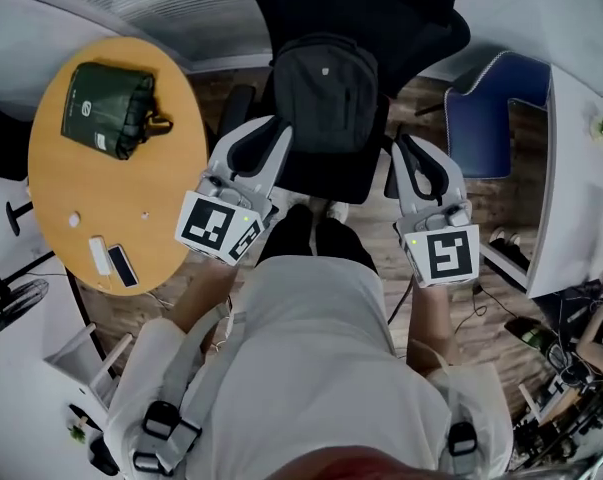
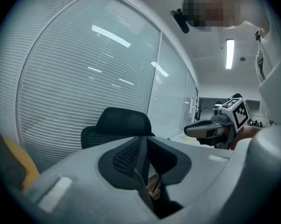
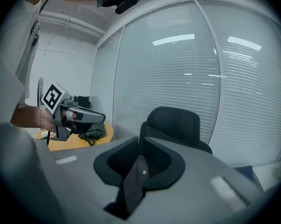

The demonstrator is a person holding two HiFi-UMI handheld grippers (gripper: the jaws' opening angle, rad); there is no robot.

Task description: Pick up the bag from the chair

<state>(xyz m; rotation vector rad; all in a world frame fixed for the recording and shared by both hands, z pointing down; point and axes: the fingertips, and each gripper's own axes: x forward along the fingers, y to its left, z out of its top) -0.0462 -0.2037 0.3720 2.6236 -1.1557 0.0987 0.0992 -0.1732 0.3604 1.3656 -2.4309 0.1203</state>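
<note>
Your shirt: the pale shirt fills the lower middle of the head view, with harness straps over both shoulders.
Left gripper: your left gripper is left of centre in the head view and points up the frame. Its jaws stand only a narrow slit apart, and only a sliver of wooden floor shows in the gap. It has hold of nothing.
Right gripper: your right gripper is right of centre, level with the other. Its jaws are barely parted too, and nothing is gripped.
Bag: the black bag is in the upper centre of the head view. It stands upright on the seat against the backrest, in the gap between the two grippers. Neither pair of jaws is on it.
Chair: the black office chair is at top centre, straight ahead of both grippers.
Table: the round wooden table is at upper left. It carries a green pouch at its far side and a phone at its near edge.
Beyond: a blue seat is at upper right. In both gripper views, window blinds stand behind the chair.
</note>
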